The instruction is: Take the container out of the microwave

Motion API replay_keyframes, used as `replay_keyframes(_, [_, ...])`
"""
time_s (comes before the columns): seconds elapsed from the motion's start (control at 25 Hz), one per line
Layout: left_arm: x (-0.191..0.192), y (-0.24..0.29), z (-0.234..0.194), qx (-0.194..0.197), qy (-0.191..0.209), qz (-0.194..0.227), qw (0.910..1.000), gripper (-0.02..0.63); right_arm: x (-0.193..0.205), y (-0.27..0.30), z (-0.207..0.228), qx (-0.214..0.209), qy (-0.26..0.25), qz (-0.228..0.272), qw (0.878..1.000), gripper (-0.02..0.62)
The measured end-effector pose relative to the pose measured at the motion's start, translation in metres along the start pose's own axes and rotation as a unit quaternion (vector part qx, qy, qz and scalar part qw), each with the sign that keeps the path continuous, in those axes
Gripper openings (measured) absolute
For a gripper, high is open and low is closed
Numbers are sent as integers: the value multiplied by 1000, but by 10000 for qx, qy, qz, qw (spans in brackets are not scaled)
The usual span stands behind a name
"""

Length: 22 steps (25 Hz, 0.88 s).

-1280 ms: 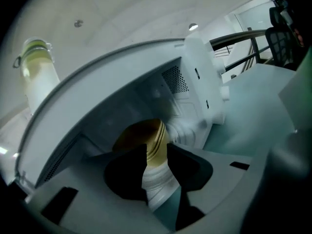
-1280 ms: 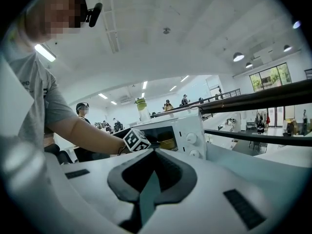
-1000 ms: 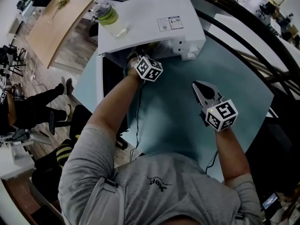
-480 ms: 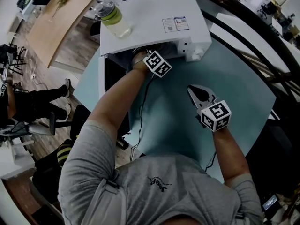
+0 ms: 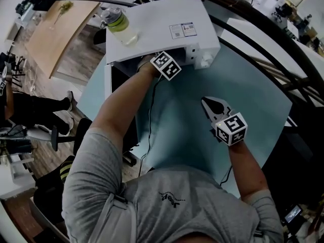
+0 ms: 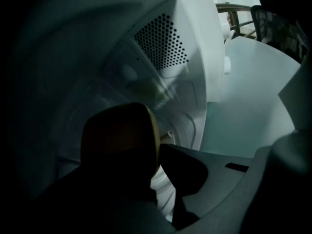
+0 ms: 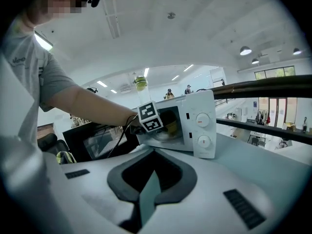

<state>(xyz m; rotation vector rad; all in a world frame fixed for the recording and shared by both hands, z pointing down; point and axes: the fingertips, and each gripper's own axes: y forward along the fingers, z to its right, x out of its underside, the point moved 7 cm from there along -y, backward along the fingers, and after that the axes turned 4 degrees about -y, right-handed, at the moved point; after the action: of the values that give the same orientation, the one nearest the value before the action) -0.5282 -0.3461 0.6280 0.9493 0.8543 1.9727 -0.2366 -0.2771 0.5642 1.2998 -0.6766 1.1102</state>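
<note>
Reaching inside the microwave, your left gripper has just been closing onto the container edge — its lean unreadable; right gripper clenched, empty.

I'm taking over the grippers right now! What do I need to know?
Left gripper: reaching inside the microwave; its jaws have just been closing and now pinch the wall of the yellowish container.
Right gripper: shut, empty, over the table.
Done: door is open, container is gripped.
Left to do: the container is not out yet. Lift it gently, draw it out through the opening and set it on the table.
</note>
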Motion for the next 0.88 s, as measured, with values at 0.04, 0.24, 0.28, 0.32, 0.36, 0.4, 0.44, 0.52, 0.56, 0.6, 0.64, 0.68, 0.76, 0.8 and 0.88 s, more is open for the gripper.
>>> replay_keyframes(0.04, [-1,-3,1,56,27,9,10000,44,-1,-3,1,39,-1,5,10000,17])
replay_keyframes(0.24, [1,-17,15,458,-82,-16,9989,43,-1,-17,-4,134,-18,7,9999,17])
replay_keyframes(0.28, [3,-20,19,537,-100,-34,9985,43,-2,-18,-5,139,-29,8,9999,17])
replay_keyframes(0.32, [4,-23,23,608,-103,-51,9981,43,-3,-20,-8,145,-39,10,9999,17])
replay_keyframes(0.36, [6,-26,27,679,-100,-64,9976,43,-3,-22,-10,149,-49,16,9999,17])
replay_keyframes(0.4, [8,-30,32,755,-98,-69,9971,43,-4,-25,-14,151,-63,25,9999,17])
replay_keyframes(0.44, [10,-35,38,834,-96,-72,9964,43,-5,-27,-17,150,-82,36,9998,17])
replay_keyframes(0.52, [15,-45,48,973,-91,-73,9952,43,-7,-33,-24,148,-129,66,9998,17])
replay_keyframes(0.56, [17,-50,53,1027,-83,-67,9947,43,-8,-35,-26,150,-151,84,9997,17])
replay_keyframes(0.6, [19,-55,58,1077,-68,-58,9941,43,-10,-38,-29,154,-168,103,9997,17])
replay_keyframes(0.64, [21,-61,64,1130,-46,-47,9936,43,-10,-41,-31,157,-182,123,9996,17])
replay_keyframes(0.68, [23,-68,71,1189,-21,-36,9929,41,-11,-45,-34,159,-194,144,9996,17])
replay_keyframes(0.76, [28,-84,88,1318,30,-15,9913,41,-11,-55,-39,156,-224,193,9994,17])
replay_keyframes(0.8, [31,-93,97,1380,60,-2,9904,41,-10,-62,-42,157,-241,220,9993,17])
replay_keyframes(0.88, [35,-114,116,1473,137,39,9890,41,-10,-77,-46,170,-272,288,9991,17])
